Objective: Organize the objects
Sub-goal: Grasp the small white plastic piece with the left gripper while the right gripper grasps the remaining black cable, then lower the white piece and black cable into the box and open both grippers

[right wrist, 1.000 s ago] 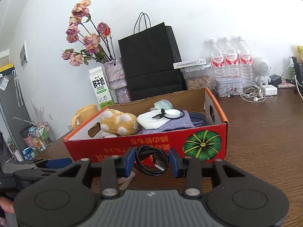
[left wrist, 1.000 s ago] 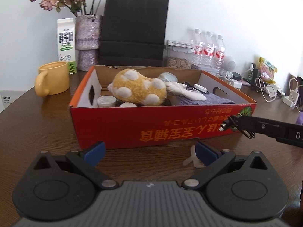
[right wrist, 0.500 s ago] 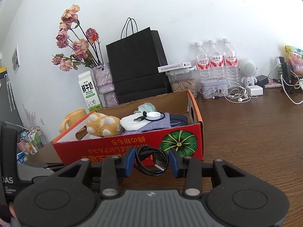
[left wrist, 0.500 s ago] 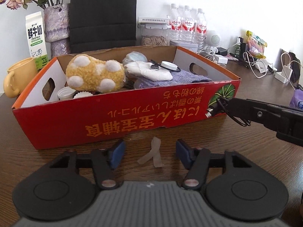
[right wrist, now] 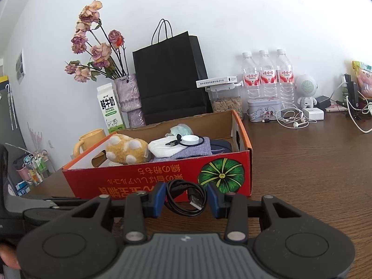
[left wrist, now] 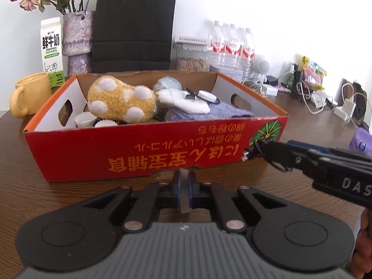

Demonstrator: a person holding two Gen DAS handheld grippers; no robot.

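A red cardboard box (left wrist: 139, 158) sits on the brown table, holding a yellow spotted plush toy (left wrist: 121, 102), white and purple cloths, bottle caps and a cable. Just in front of its near wall, my left gripper (left wrist: 184, 181) is shut on a thin, pale translucent strip (left wrist: 184, 200) that stands upright between the blue pads. My right gripper (right wrist: 186, 196) is shut on a coiled black USB cable (right wrist: 197, 201) near the box's (right wrist: 151, 181) front right corner. In the left wrist view the right gripper (left wrist: 255, 151) reaches in from the right with the cable's plug sticking out.
Behind the box stand a yellow mug (left wrist: 30, 93), a milk carton (left wrist: 52, 51), a vase of dried roses (left wrist: 76, 41), a black paper bag (left wrist: 134, 23) and water bottles (left wrist: 232, 46). Chargers and white cables (left wrist: 325, 97) crowd the far right of the table.
The left gripper's jaws went from wide open to shut on the pale strip that lay on the table before the box. The right gripper still holds the coiled cable.
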